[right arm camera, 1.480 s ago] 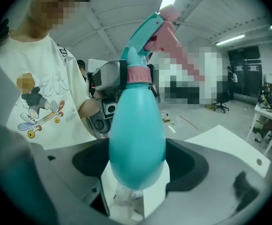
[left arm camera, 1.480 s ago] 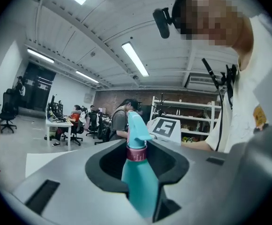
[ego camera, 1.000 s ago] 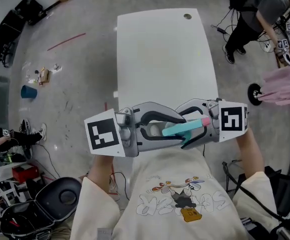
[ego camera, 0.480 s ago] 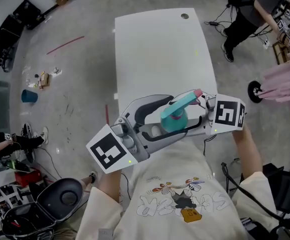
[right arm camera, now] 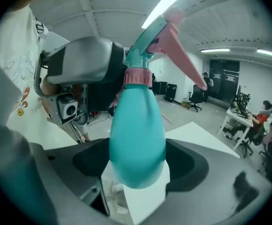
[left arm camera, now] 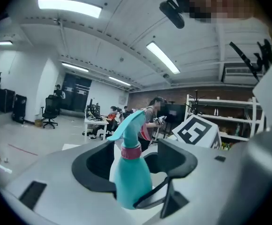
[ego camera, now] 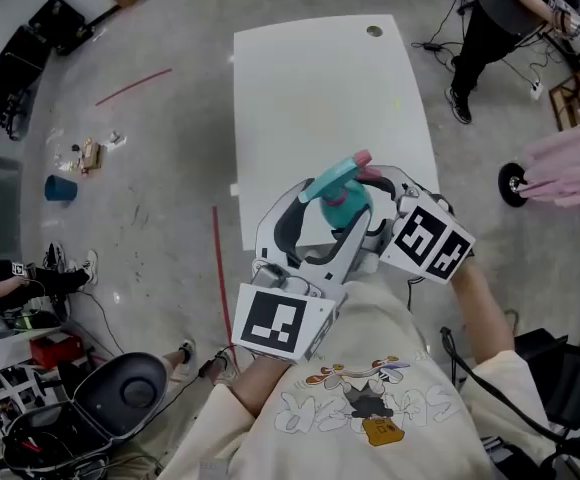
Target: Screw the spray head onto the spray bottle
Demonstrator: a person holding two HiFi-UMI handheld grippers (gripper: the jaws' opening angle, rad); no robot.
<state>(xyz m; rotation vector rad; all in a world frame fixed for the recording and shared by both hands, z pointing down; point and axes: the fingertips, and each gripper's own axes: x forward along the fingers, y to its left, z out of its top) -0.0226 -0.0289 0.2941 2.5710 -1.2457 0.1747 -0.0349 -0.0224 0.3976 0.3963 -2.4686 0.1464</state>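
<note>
The teal spray bottle [ego camera: 348, 208] stands nearly upright in the air over the near end of the white table [ego camera: 320, 98]. Its teal spray head [ego camera: 332, 176] with pink collar [right arm camera: 138, 77] and pink trigger [right arm camera: 183, 55] sits on the neck. My right gripper [ego camera: 367, 213] comes from the right and is shut on the bottle's body [right arm camera: 138, 139]. My left gripper [ego camera: 322, 230] reaches up from below. Its jaws have just been opening and stand wide on either side of the bottle [left arm camera: 131, 182], not pressing it.
A person [ego camera: 500, 18] stands at the table's far right corner. A blue cup [ego camera: 58, 186] and small litter lie on the floor to the left. An open black case [ego camera: 110, 398] sits at lower left, and pink cloth [ego camera: 570, 168] hangs over a wheeled cart at the right.
The bottle has swung from lying crosswise to nearly upright and moved toward the table. The left gripper came round from the left to below it, and its jaws opened off the bottle.
</note>
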